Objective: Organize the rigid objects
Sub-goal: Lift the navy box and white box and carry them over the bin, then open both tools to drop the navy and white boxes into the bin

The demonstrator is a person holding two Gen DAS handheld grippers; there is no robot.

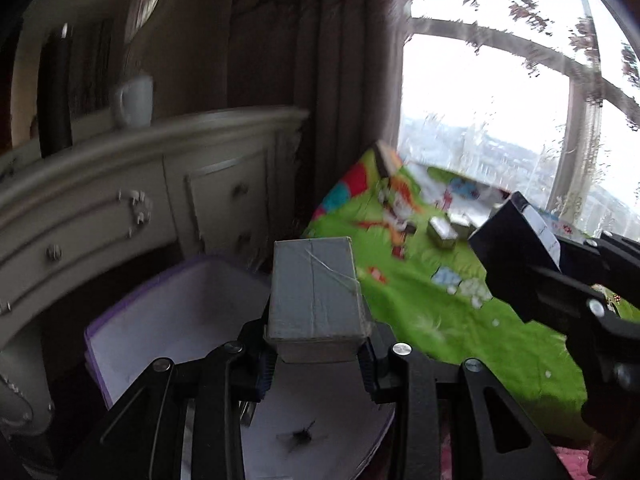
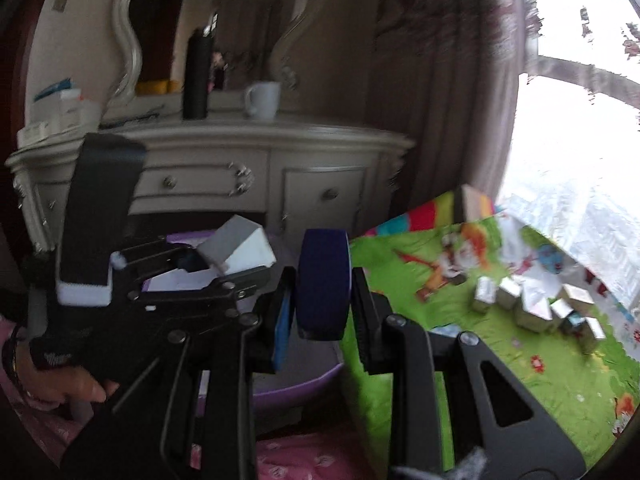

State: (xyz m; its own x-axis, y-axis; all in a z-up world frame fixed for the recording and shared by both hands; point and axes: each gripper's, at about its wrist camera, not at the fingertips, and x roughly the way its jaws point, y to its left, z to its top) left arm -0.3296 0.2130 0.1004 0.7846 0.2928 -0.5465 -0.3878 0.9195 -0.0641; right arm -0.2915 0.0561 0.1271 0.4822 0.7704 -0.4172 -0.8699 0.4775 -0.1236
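The left gripper (image 1: 316,354) has its jaws clamped tight on the near end of a grey rectangular cardboard box (image 1: 314,288), pads pressing both flanks, and the box pokes forward right above the white-lined fabric bin with purple trim (image 1: 160,312). There's a dark insect-like speck (image 1: 300,436) lying on the bin's white floor, under the gripper. Over on the other side, the right gripper (image 2: 322,292) pinches a dark navy flat box (image 2: 322,280) edge-on between its pads, held up at the rim of that same bin, just to its right. From the right wrist view you can see a hand (image 2: 60,384) wrapped round the left gripper's handle, low and left of the bin. To the right of the bin spreads the bright green cartoon-print play mat (image 2: 540,380), and on it, well apart from the bin, sits a loose cluster of small silvery boxes (image 2: 532,304). Behind the bin stands the cream carved dresser (image 2: 248,152), with a white mug (image 2: 264,98) and a tall black bottle (image 2: 197,80) on top. Everything's a bit smeared with blur.
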